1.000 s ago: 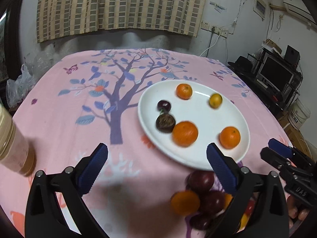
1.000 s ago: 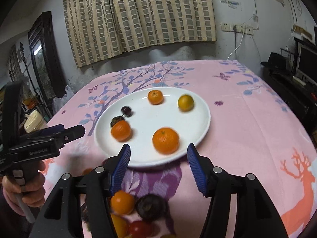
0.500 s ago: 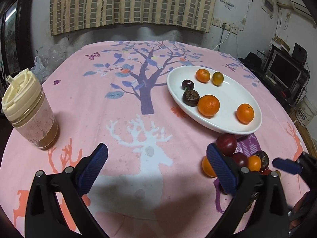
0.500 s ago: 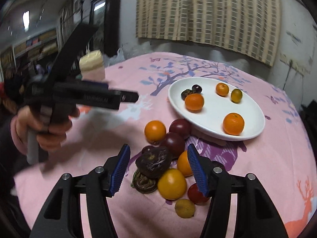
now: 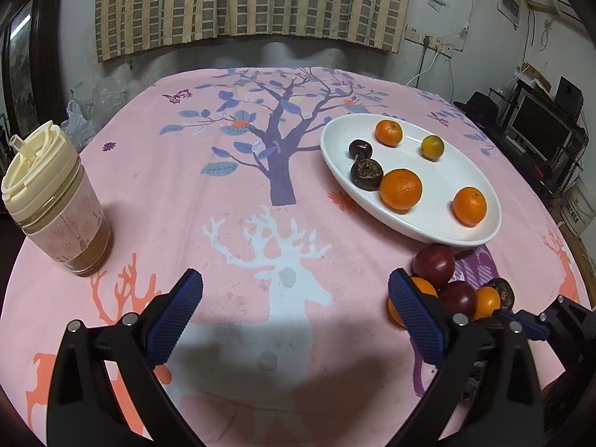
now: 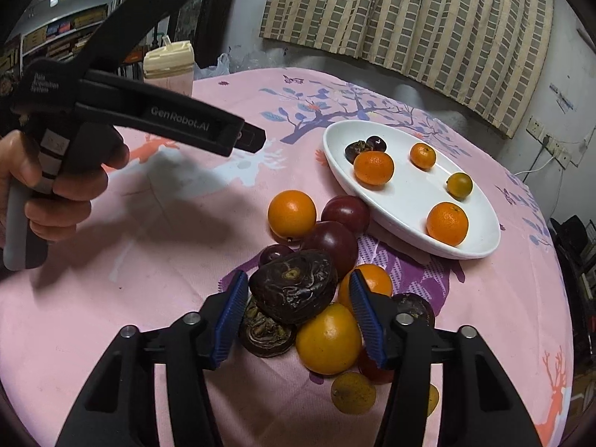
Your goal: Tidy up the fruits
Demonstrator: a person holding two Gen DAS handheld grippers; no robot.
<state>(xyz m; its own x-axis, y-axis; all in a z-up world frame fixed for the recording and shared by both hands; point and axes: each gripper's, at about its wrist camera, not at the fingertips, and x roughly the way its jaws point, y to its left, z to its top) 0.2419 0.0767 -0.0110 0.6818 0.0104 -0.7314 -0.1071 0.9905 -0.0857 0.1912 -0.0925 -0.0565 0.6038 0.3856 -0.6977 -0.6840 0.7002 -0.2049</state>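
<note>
A white oval plate (image 5: 450, 171) (image 6: 406, 201) holds several fruits: oranges, a small yellow-green one and two dark ones. A pile of loose fruit (image 5: 447, 287) lies on the cloth in front of it. In the right wrist view my right gripper (image 6: 298, 307) is open, its blue pads either side of a wrinkled dark passion fruit (image 6: 294, 285) on top of the pile, with a gap at each side. My left gripper (image 5: 294, 313) is open and empty above the bare cloth, left of the pile.
A lidded cup of brown drink (image 5: 52, 201) stands at the table's left. The pink printed tablecloth (image 5: 260, 193) covers a round table. A monitor and shelves (image 5: 536, 130) stand past the right edge. The left tool and hand (image 6: 74, 141) show at left.
Both grippers have pulled back from the plate. The right one has swung over the loose pile and come down around the dark passion fruit. The left one is steady over the cloth.
</note>
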